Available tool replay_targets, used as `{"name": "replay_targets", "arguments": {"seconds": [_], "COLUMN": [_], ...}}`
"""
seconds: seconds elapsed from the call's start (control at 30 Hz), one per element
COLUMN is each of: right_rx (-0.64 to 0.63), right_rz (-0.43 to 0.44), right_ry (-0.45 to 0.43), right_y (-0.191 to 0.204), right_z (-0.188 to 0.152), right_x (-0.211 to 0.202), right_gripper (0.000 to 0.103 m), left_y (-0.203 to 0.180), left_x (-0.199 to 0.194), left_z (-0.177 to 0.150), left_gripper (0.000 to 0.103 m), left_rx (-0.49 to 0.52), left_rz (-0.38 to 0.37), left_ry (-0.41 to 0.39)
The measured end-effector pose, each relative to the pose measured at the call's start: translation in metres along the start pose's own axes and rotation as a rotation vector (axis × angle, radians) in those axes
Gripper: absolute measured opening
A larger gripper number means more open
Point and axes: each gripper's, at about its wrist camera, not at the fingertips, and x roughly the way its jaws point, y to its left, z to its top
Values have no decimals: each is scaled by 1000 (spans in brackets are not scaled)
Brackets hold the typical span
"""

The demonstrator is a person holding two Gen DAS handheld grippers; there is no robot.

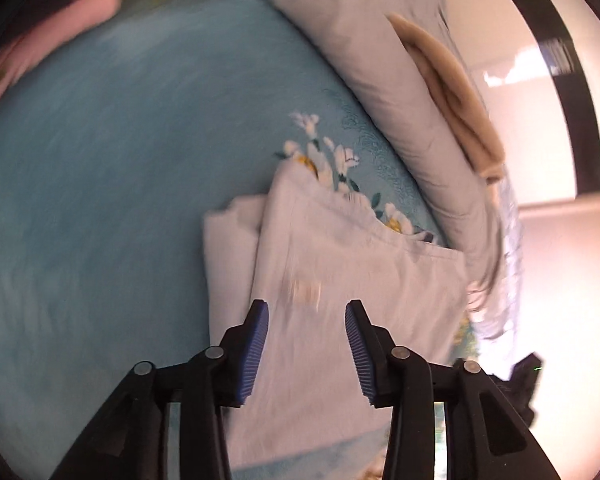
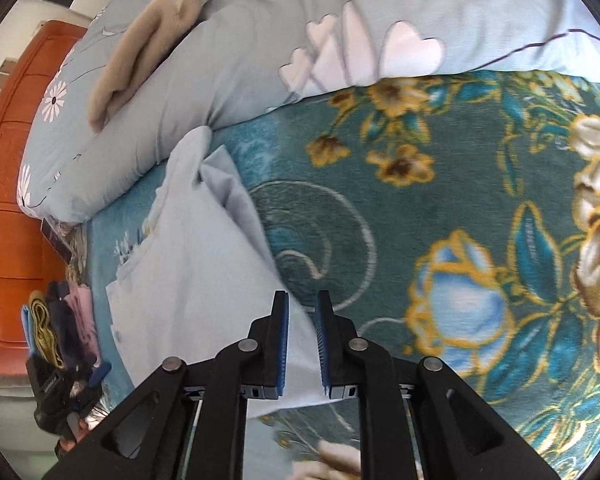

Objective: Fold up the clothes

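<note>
Pale blue, the folded shirt (image 1: 340,280) lies on the teal floral blanket (image 1: 100,200) near the bed's edge, just beside the long grey-blue bolster pillow (image 1: 400,100) with a beige cloth (image 1: 452,92) draped on it. My left gripper (image 1: 306,344) hangs over the shirt's near end, jaws wide apart, holding nothing. My right gripper (image 2: 302,344) sits at the shirt's (image 2: 204,280) right edge, jaws nearly together with a narrow gap; I cannot tell whether fabric is pinched between them.
</note>
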Motion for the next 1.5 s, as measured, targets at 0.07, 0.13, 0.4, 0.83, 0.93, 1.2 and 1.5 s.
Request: {"name": "replay_targets", "arguments": {"seconds": [0.07,0.13,0.4,0.83,0.93,1.2,1.5], "right_rx": [-12,-27,-12,-52,-68,-49,-88], "right_rz": [5,2,-4,62,71,63,82], "right_ry": [12,22,16,10,10,-10,21], "right_y": [10,18,24,19,19,17,29], "right_z": [1,1,10,22,25,31,23], "right_x": [7,14,19,24,27,38,41], "right_gripper": [13,13,13,29,30,30,10], "left_y": [-8,1,-13,16,17,-15,-56], "left_x": [10,20,50,35,19,7,82], "left_z": [13,27,43,44,42,-7,-65], "left_gripper": [45,45,2,4,4,5,5], "left_rx": [29,25,51,-63,-95,-68,-18], "left_rz": [55,63,51,16,4,-133,-69], "left_ry": [8,9,1,-70,-109,-85,171]}}
